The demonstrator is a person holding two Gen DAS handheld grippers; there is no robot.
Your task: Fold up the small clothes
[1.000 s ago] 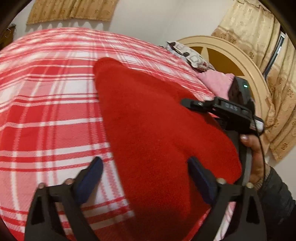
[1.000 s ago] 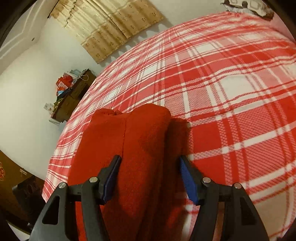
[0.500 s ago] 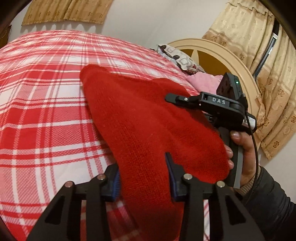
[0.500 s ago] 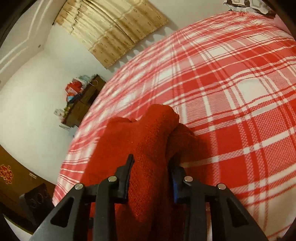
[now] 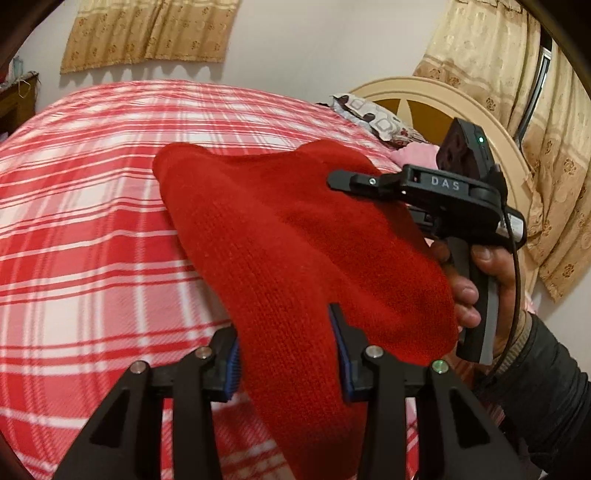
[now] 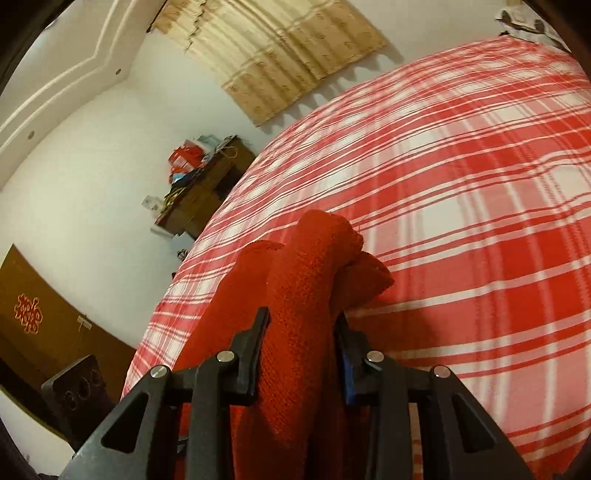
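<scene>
**A:** Red knit garment [image 5: 295, 258]: where?

**B:** Strung between both tools above the bed [image 5: 92, 240]. Near edge raised, far end low over the plaid. Cannot tell whether touching there.

**A:** Gripped how?

**B:** Left gripper [image 5: 284, 343]: fingers just drawn together, blue pads clamped on a bunched fold of the knit. Right gripper [image 6: 302, 321]: likewise just closed, pinching a thick roll of the same cloth, with a loose flap spilling off toward the plaid beside it.

**A:** Carried by?

**B:** Right hand [image 5: 491, 280] wrapped round the black handle, with a dark sleeve [image 5: 546, 387] behind it.

**A:** And underneath?

**B:** Red-and-white plaid cover, broad checks, spread flat across the whole mattress.

**A:** At the head end?

**B:** Cream arched headboard [image 5: 424, 96] with brown panels. Patterned pillow [image 5: 373, 118] against it, pink cloth [image 5: 417, 153] just beside.

**A:** Further out?

**B:** White walls. Beige patterned curtains [image 5: 517, 92] hanging long by the headboard, and a short scalloped valance [image 5: 147, 33] of the same fabric on the far wall. Brown wooden cabinet [image 6: 207, 192] past the bed's side, piled with red and mixed clutter [image 6: 188, 155]. Dark wooden door [image 6: 27, 314] bearing a red-and-gold emblem. White stepped ceiling moulding [image 6: 74, 66] overhead.
</scene>
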